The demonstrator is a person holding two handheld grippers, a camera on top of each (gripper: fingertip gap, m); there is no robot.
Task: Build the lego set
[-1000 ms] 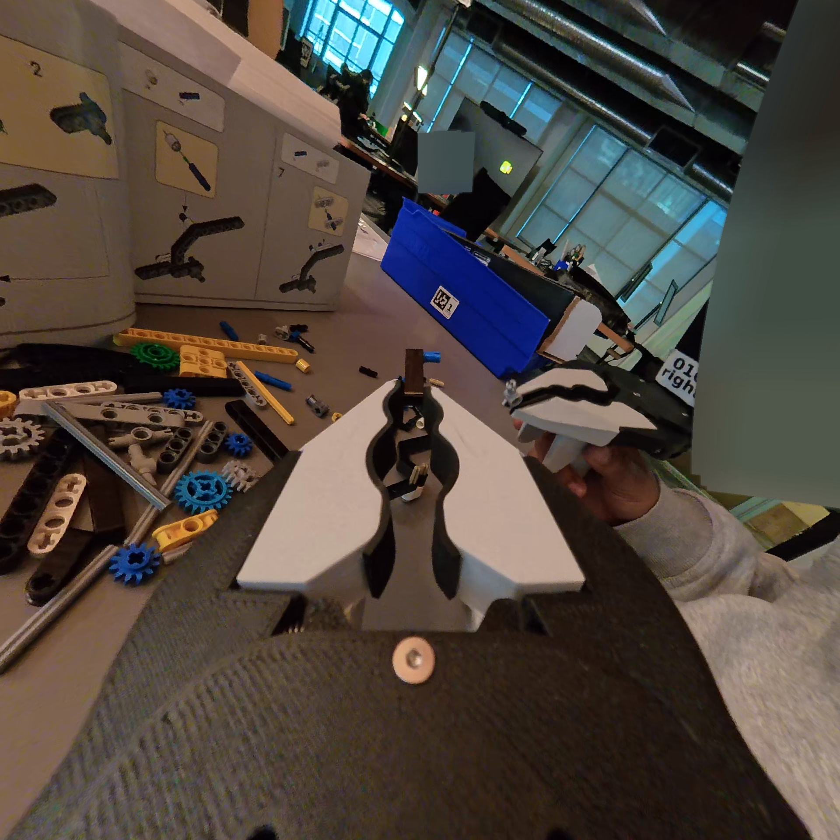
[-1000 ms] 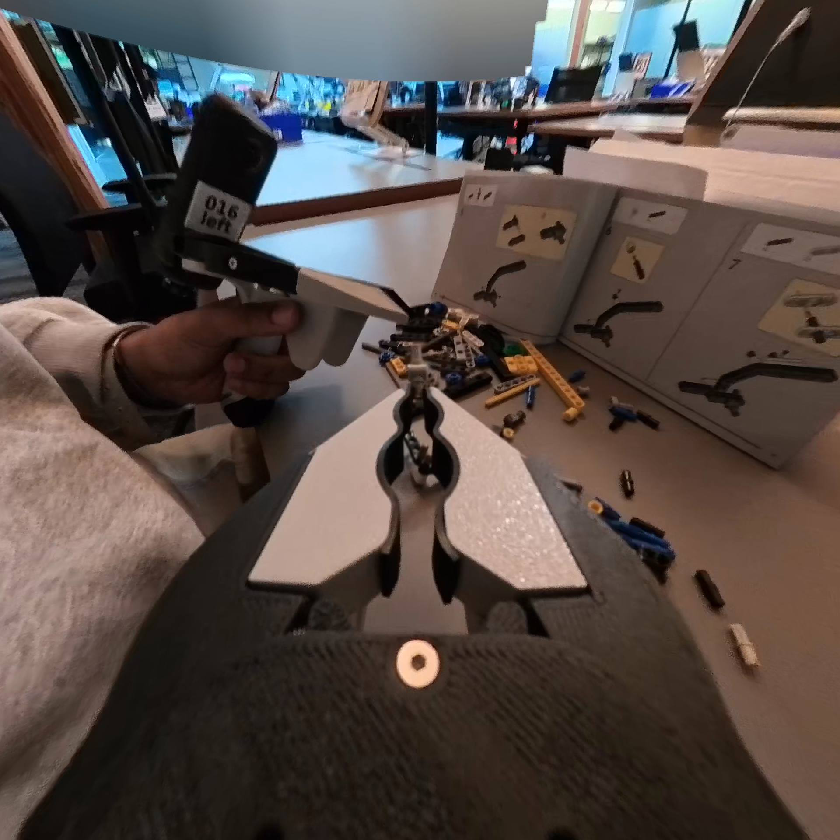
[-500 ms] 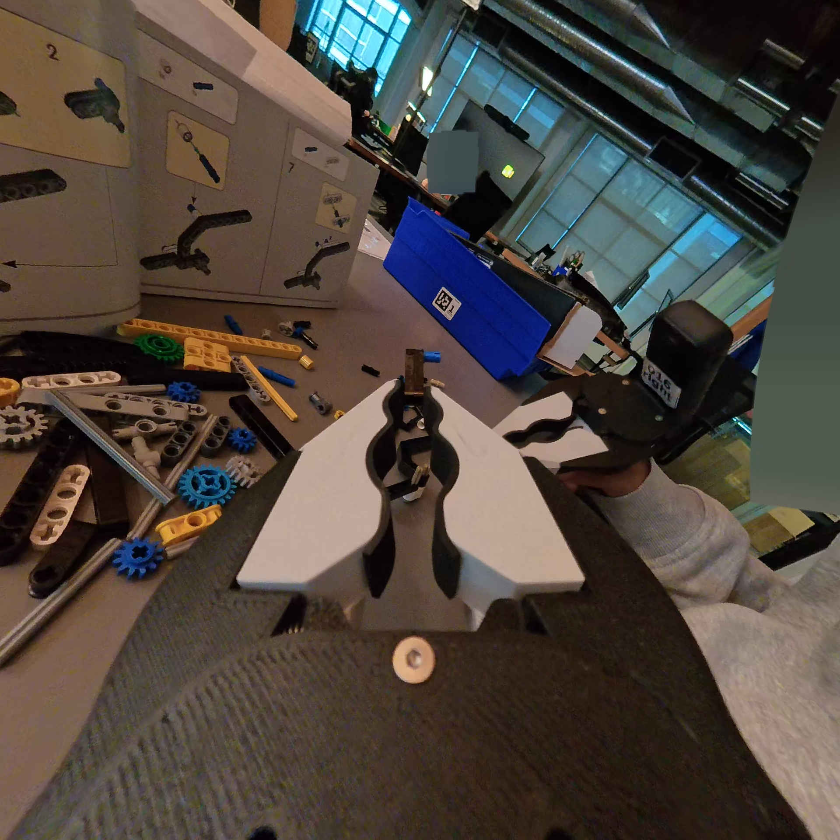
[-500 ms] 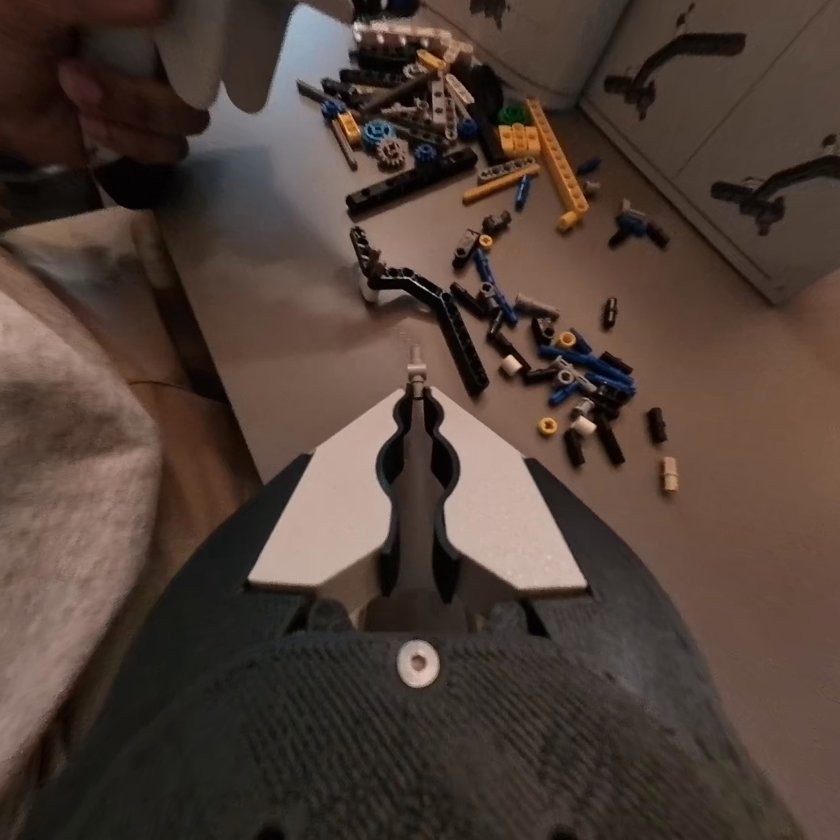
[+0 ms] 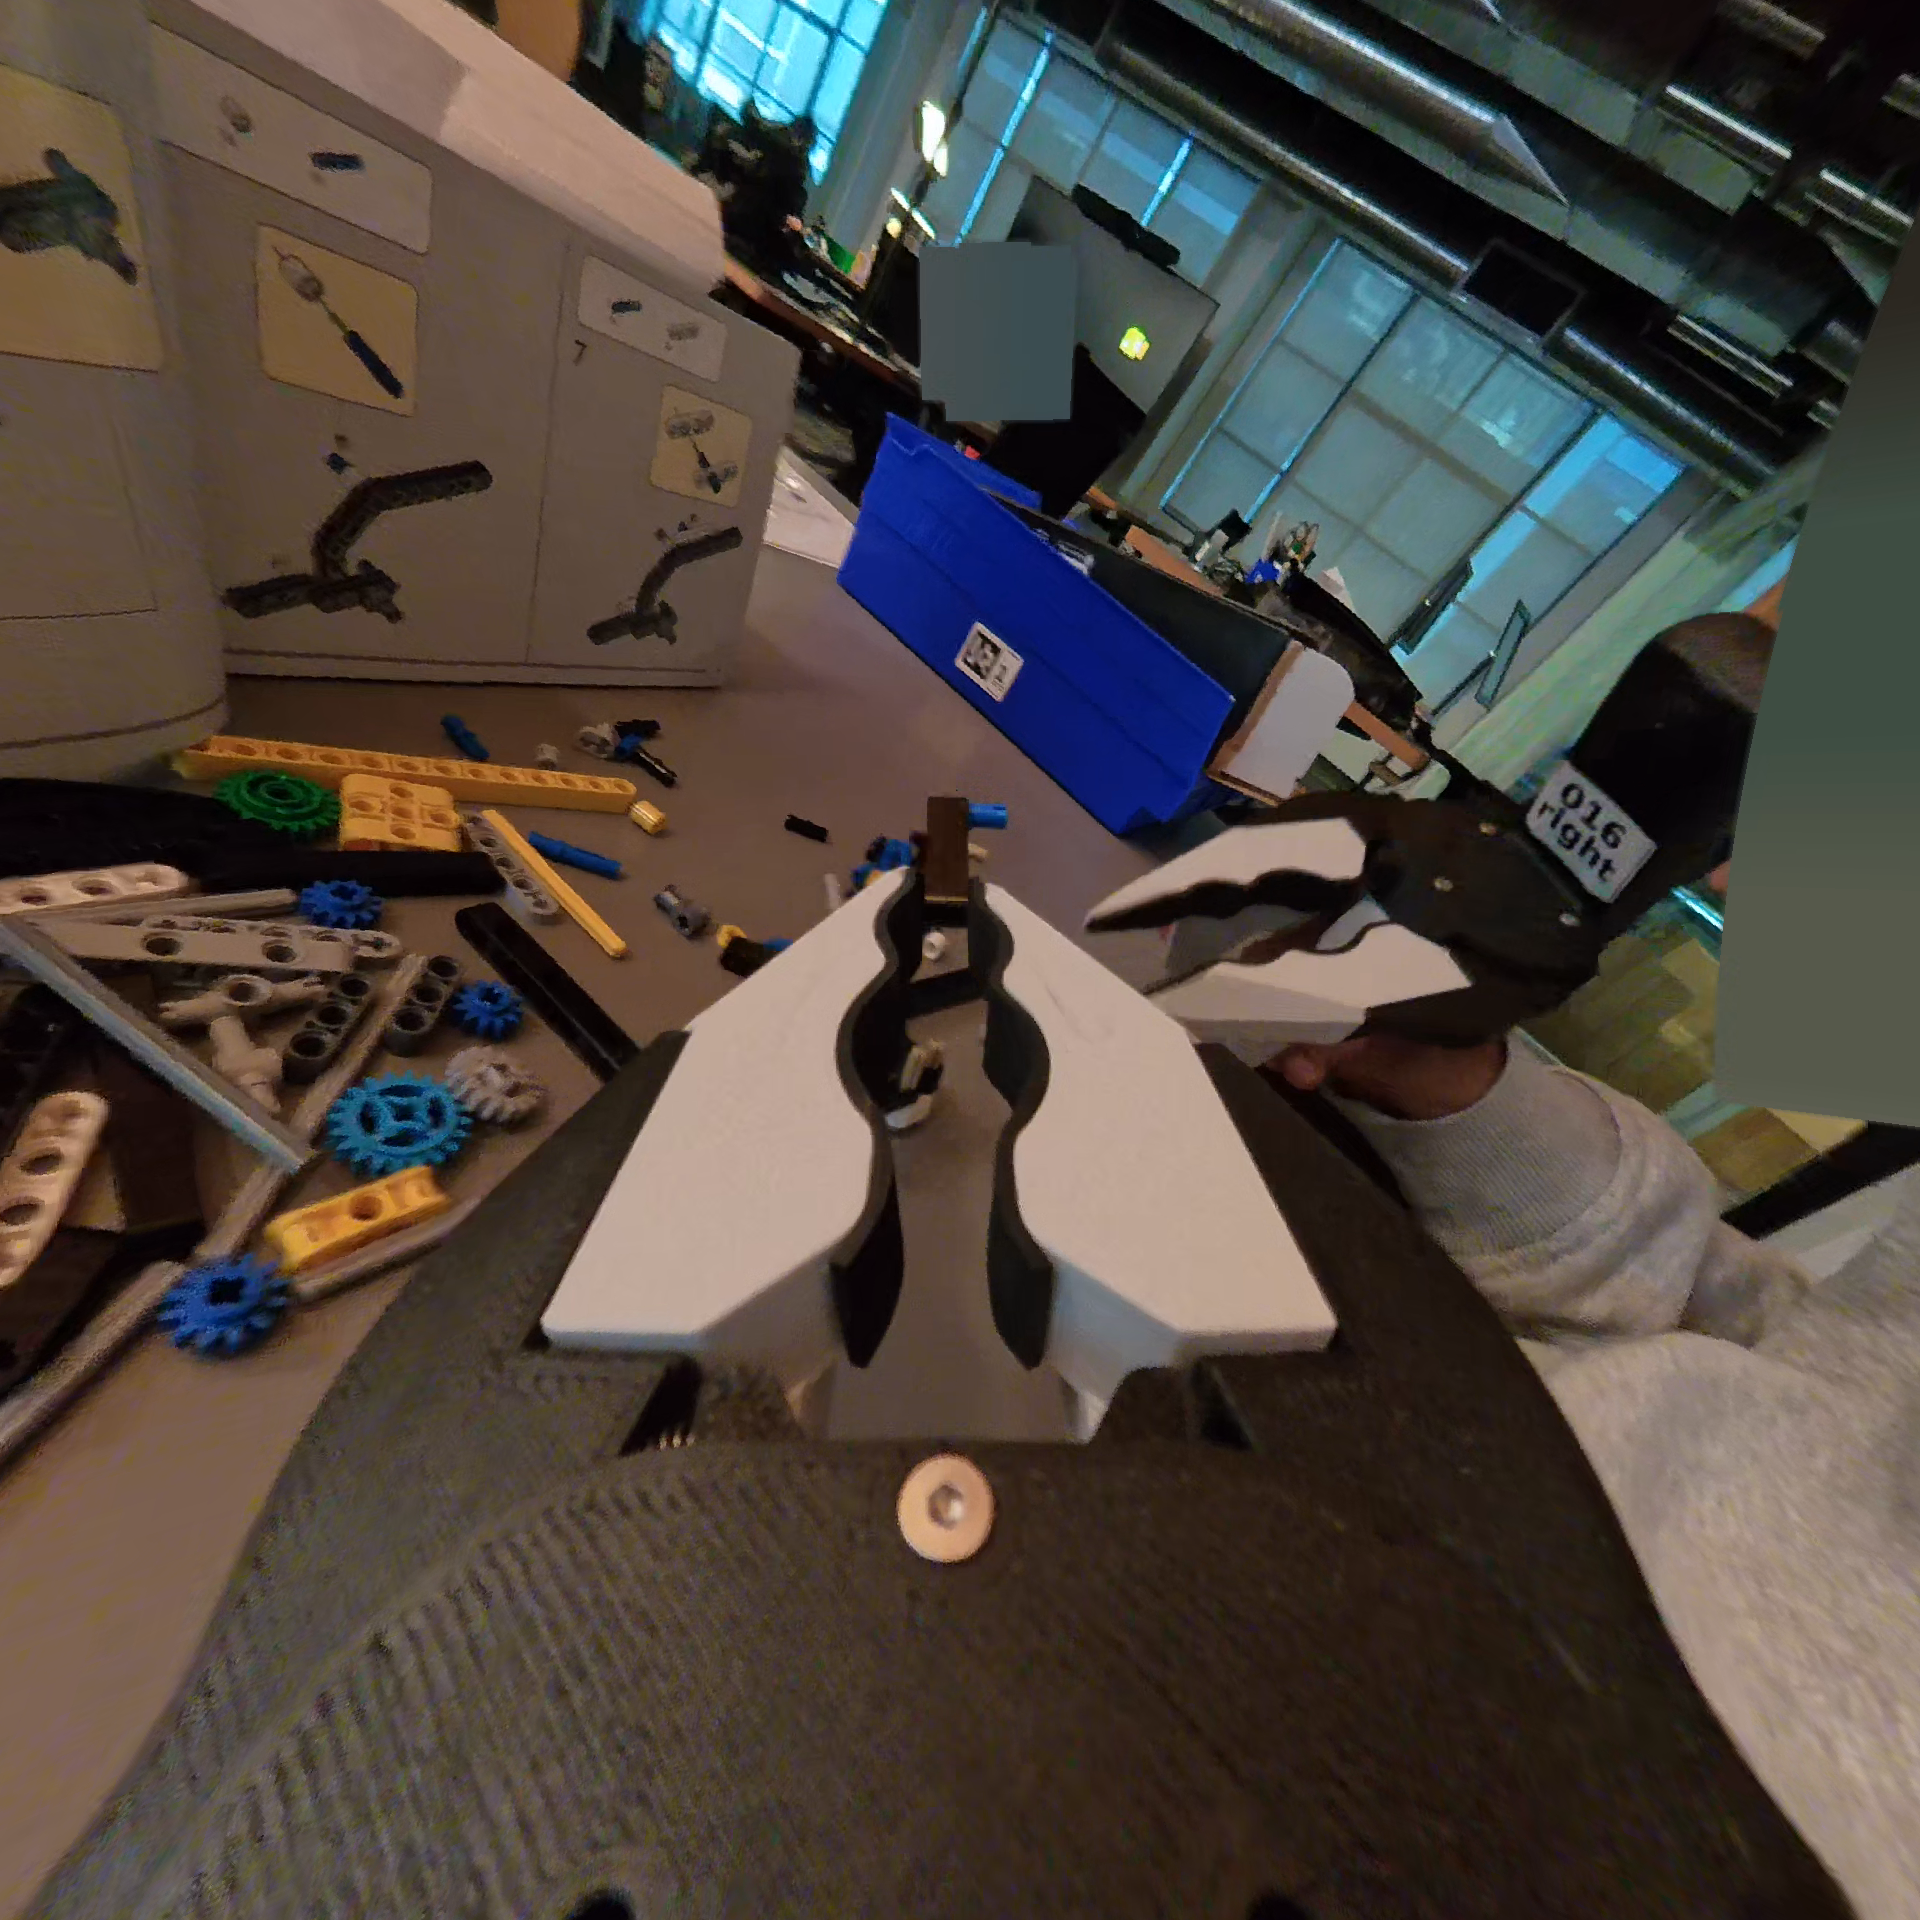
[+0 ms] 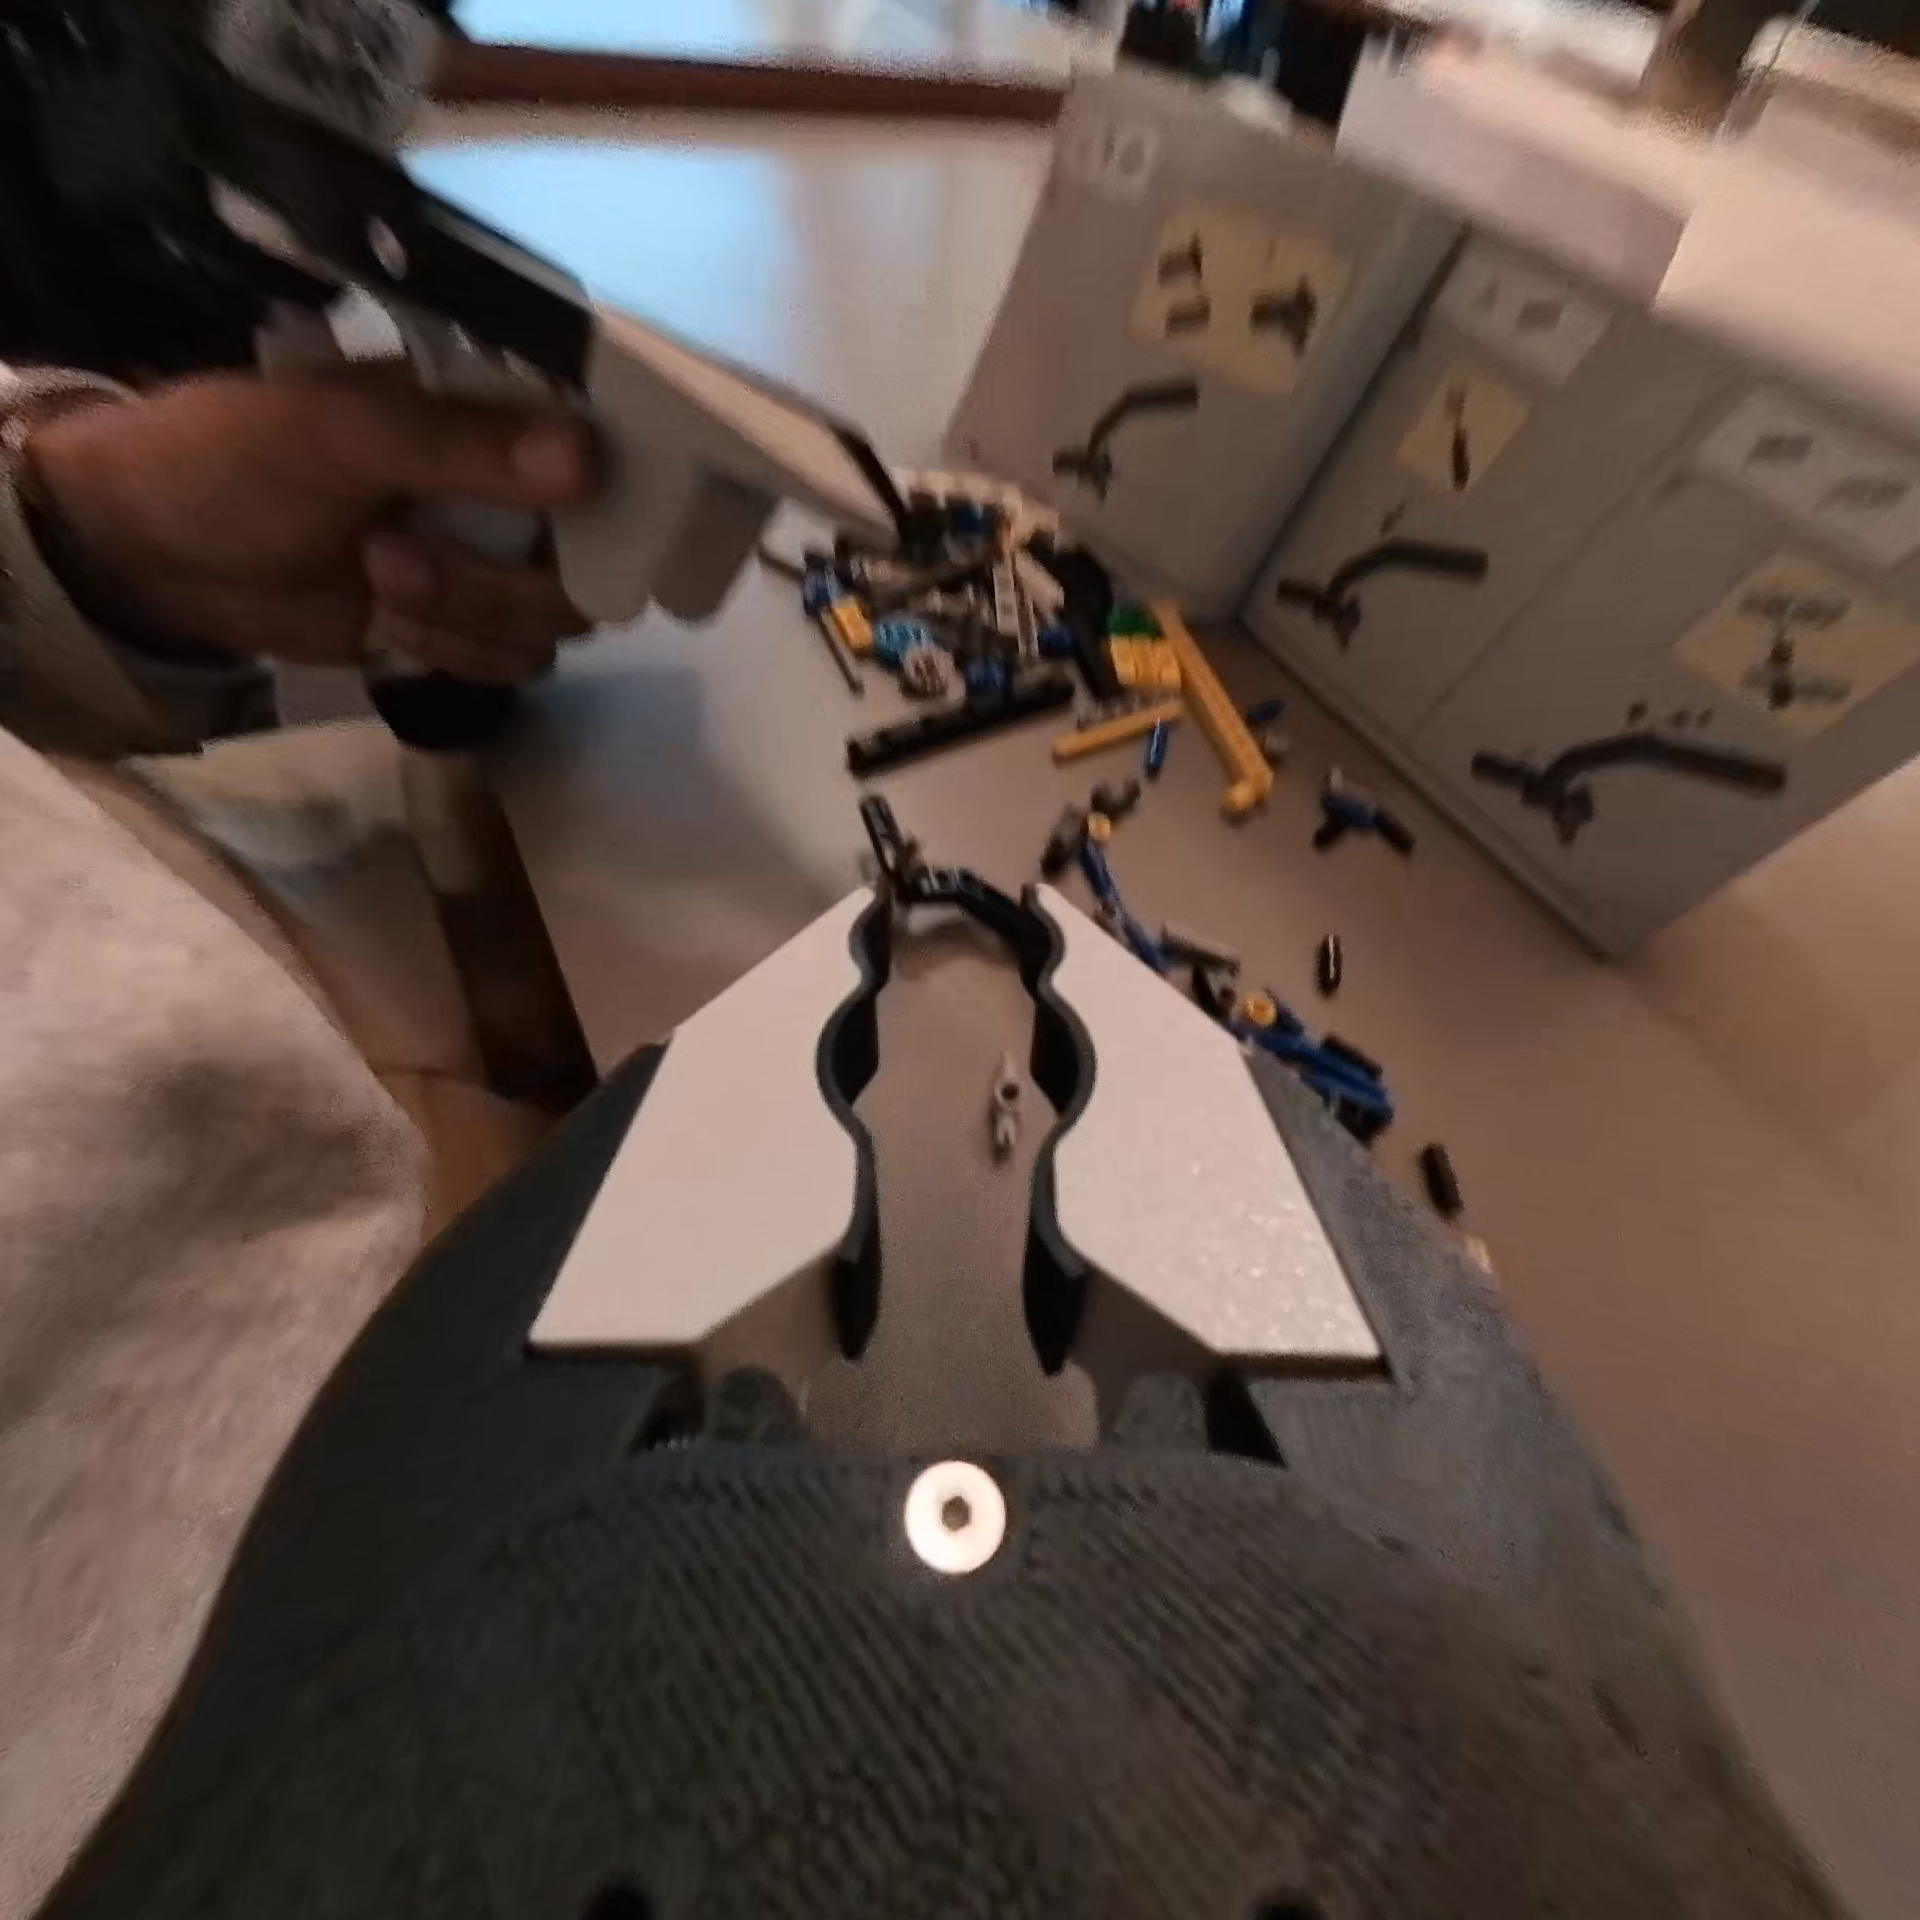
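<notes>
Lego pieces [image 5: 343, 935] are spread over the grey table [image 5: 125, 1538], in front of propped-up instruction pages [image 5: 436, 436]. A dark brown piece [image 5: 945, 847] is clamped upright at the tips of the left gripper [image 5: 943, 883], with a small white-tipped part seen lower down between its jaws. The right gripper [image 6: 956, 909] is held with its jaws apart and nothing between them; a small grey connector [image 6: 1004, 1103] is seen on the table in the gap, close to the right jaw. Just ahead of its tips a bent black beam [image 6: 935, 883] lies on the table. A long yellow beam [image 5: 416, 771], a green gear [image 5: 278, 802] and blue gears [image 5: 400, 1122] lie in the pile at the left. A blue bin [image 5: 1029, 644] stands farther back.
</notes>
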